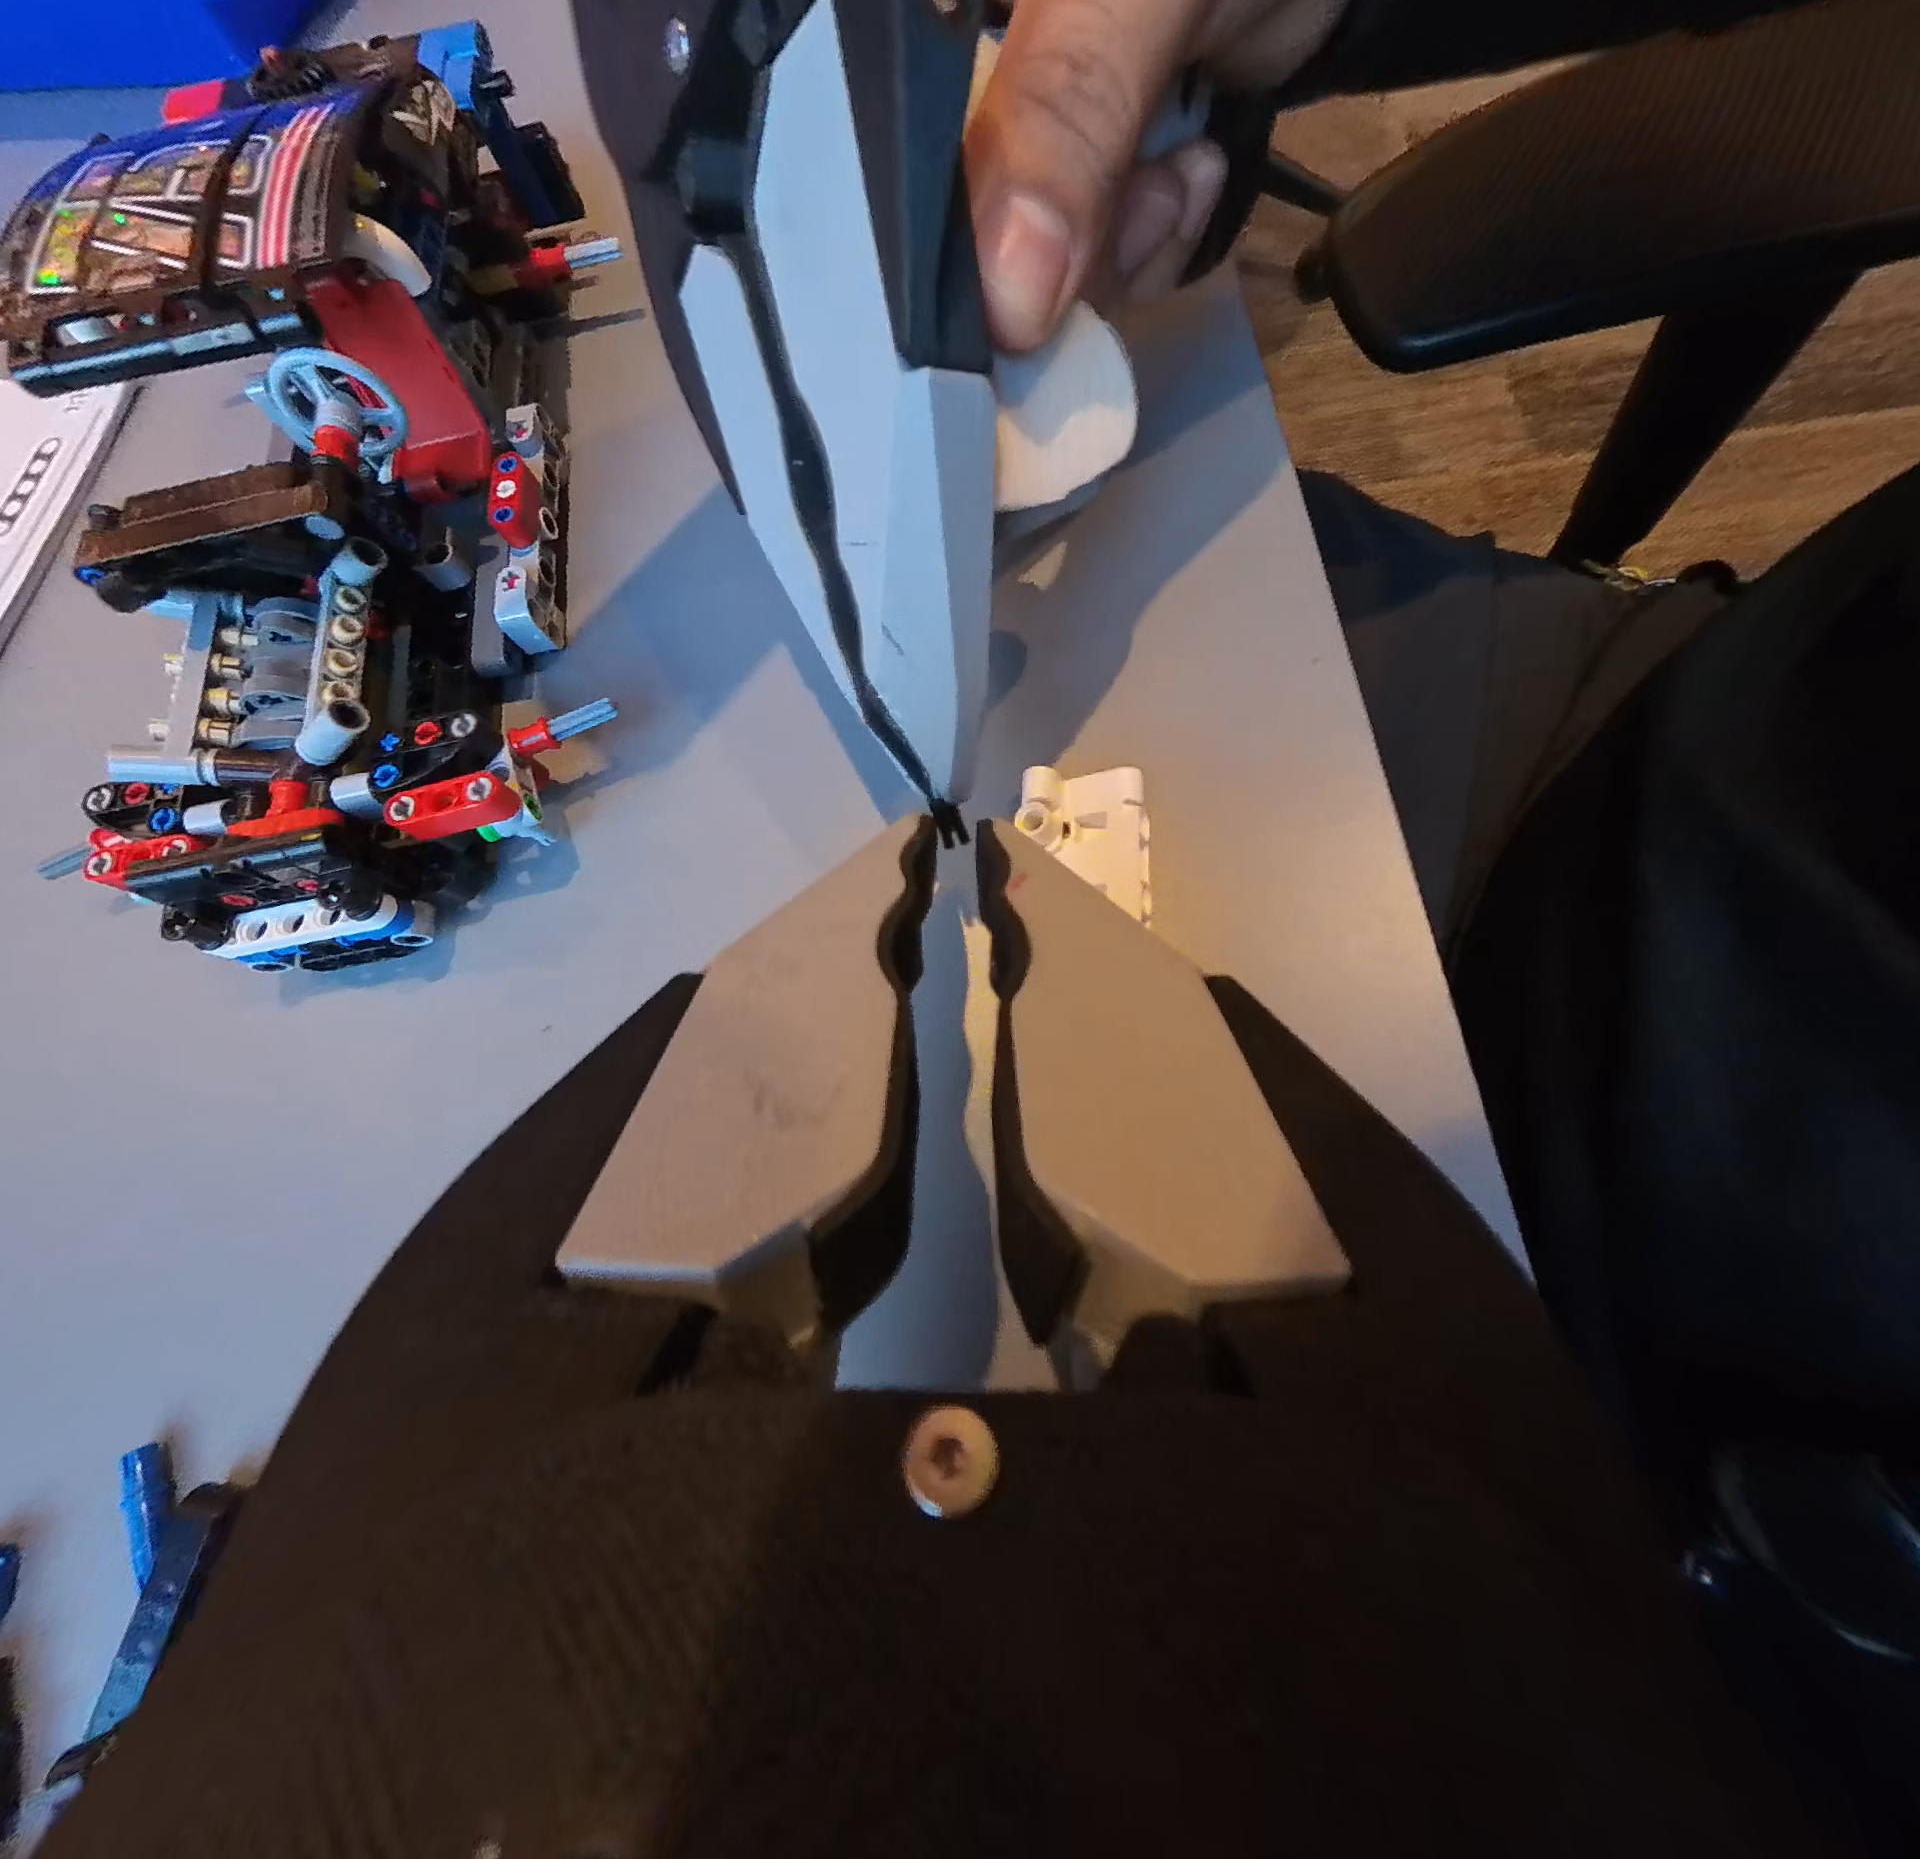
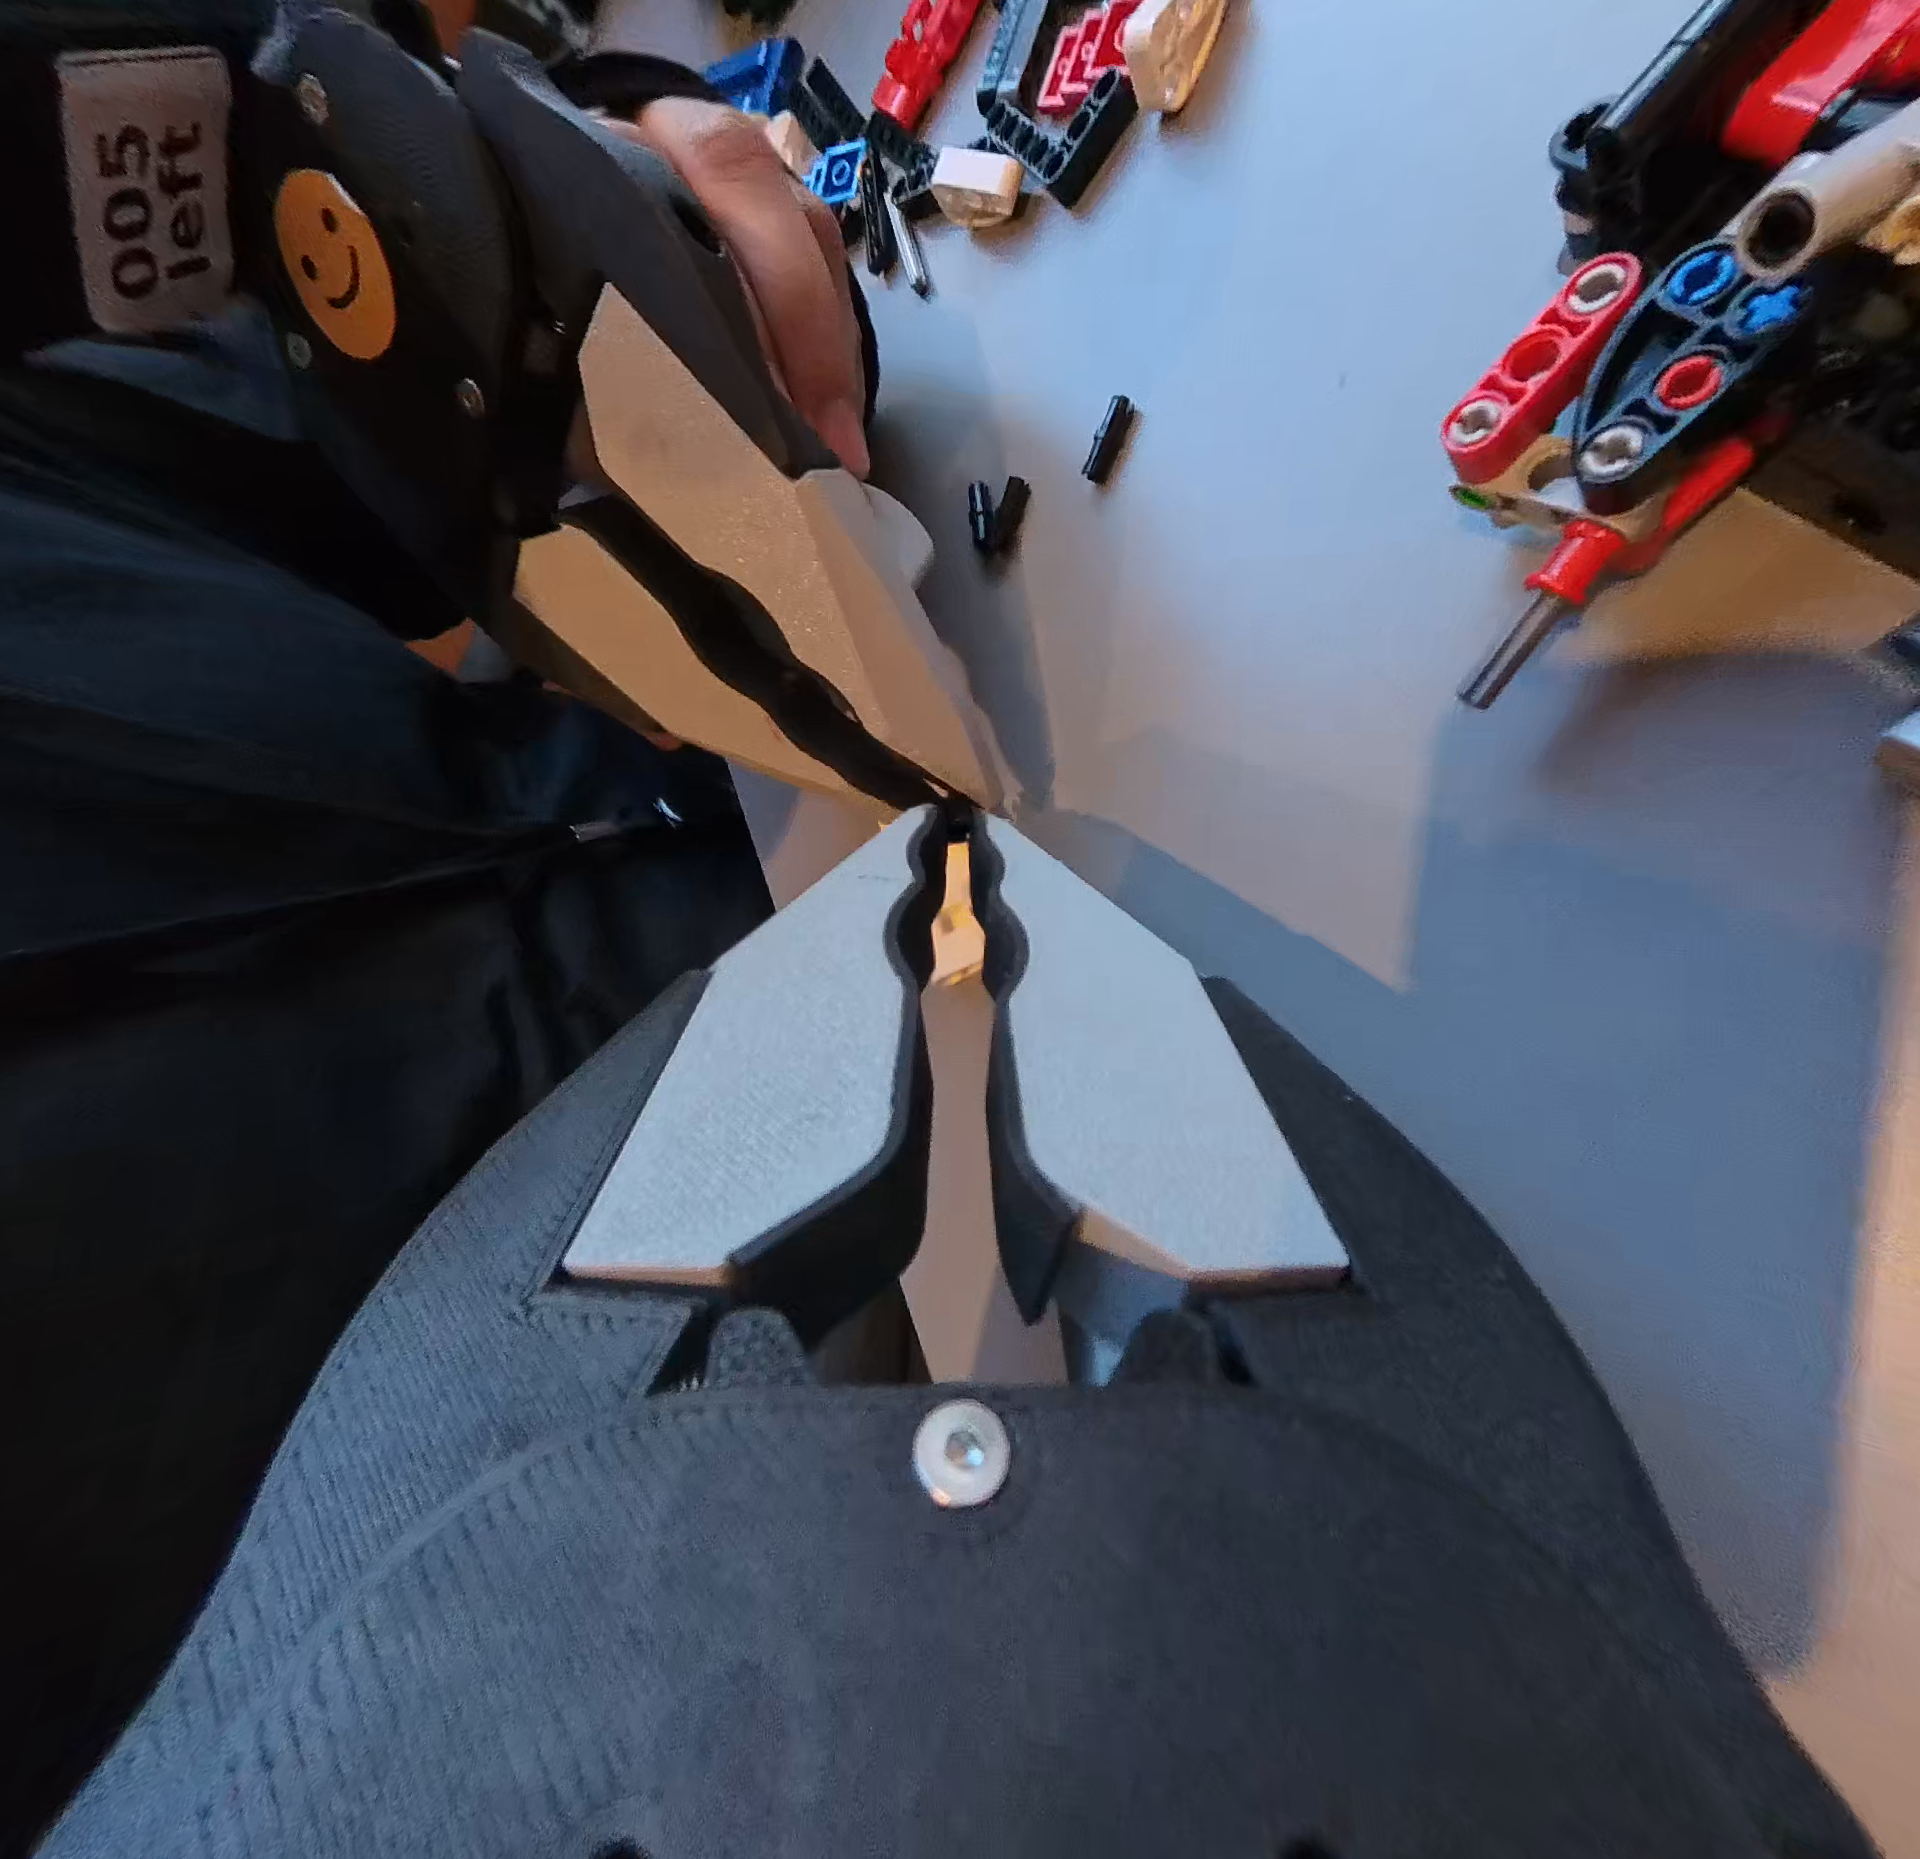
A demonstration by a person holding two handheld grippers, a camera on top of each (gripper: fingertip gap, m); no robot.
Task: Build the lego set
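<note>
My left gripper [image 1: 951, 835] is shut on a white panel piece [image 1: 1093, 835]. The piece shows in the narrow gap between its fingers and sticks out past the right fingertip. My right gripper [image 2: 953, 824] is shut on a small black pin [image 2: 954, 827] at its very tips. In the left wrist view it comes down from the top, and the pin [image 1: 948, 820] sits right at my left fingertips. The two grippers meet tip to tip just above the grey table [image 1: 312, 1186]. The white piece [image 2: 956, 931] also shows through the gap of my right fingers.
The half-built car model [image 1: 312, 583] stands on the left; its red and black front beams [image 2: 1621, 386] show in the right wrist view. Loose black pins [image 2: 1107, 440] and a pile of parts [image 2: 1039, 74] lie beyond. The table edge [image 1: 1371, 729] and a black chair [image 1: 1662, 209] are on the right. The tips of both grippers are at nearly the same place.
</note>
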